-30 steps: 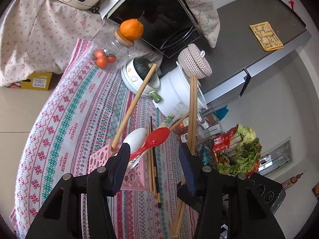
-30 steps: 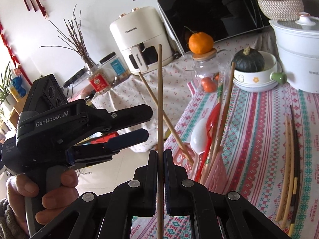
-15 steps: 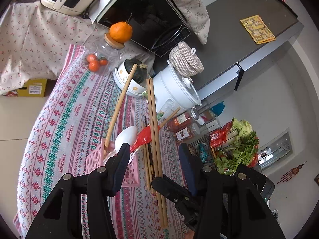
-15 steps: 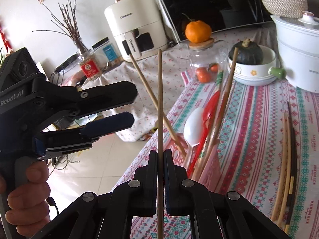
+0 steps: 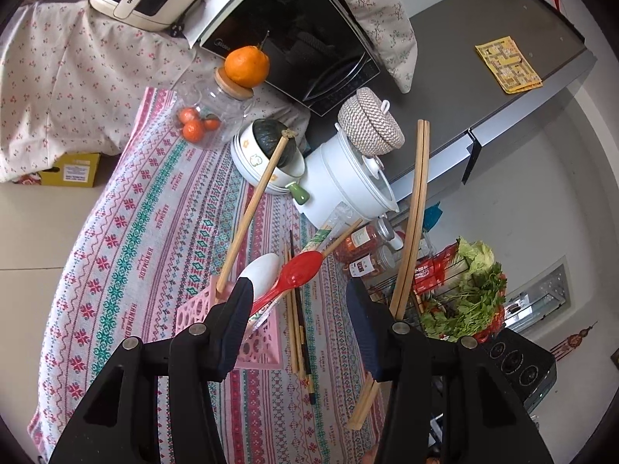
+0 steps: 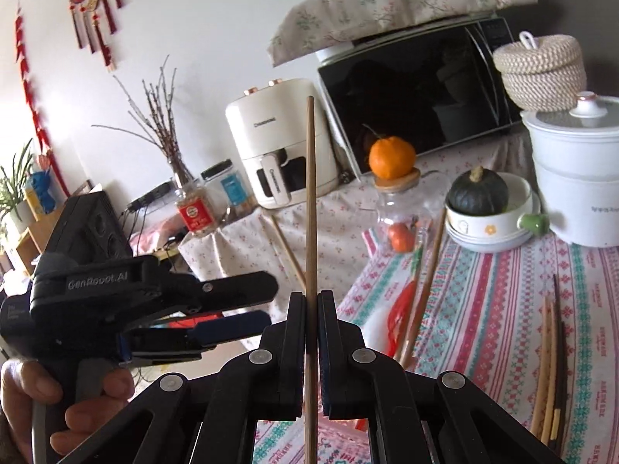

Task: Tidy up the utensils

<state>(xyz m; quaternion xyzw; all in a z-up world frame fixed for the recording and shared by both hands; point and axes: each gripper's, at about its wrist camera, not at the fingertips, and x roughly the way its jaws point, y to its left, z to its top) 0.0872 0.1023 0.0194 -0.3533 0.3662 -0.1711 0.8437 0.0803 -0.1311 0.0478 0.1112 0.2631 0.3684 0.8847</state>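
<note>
- Covering the table, the cloth [image 5: 154, 232] spreads ahead of both grippers and carries every utensil in play.
- Pink holder [image 5: 201, 305] stands just beyond the left gripper's left finger; spoons and a chopstick already lean in it, so it looks like the sorting spot.
- Left gripper [image 5: 300, 301] hangs about half open over the holder, gripping nothing, likely ready to steady it.
- Right gripper [image 6: 311, 332] is clamped tight on a chopstick pair [image 6: 310, 212], held upright, probably for a drop into the holder to its right.
- Loose chopsticks [image 6: 551, 352] lie flat on the cloth, far right of that gripper, waiting to be sorted.
</note>
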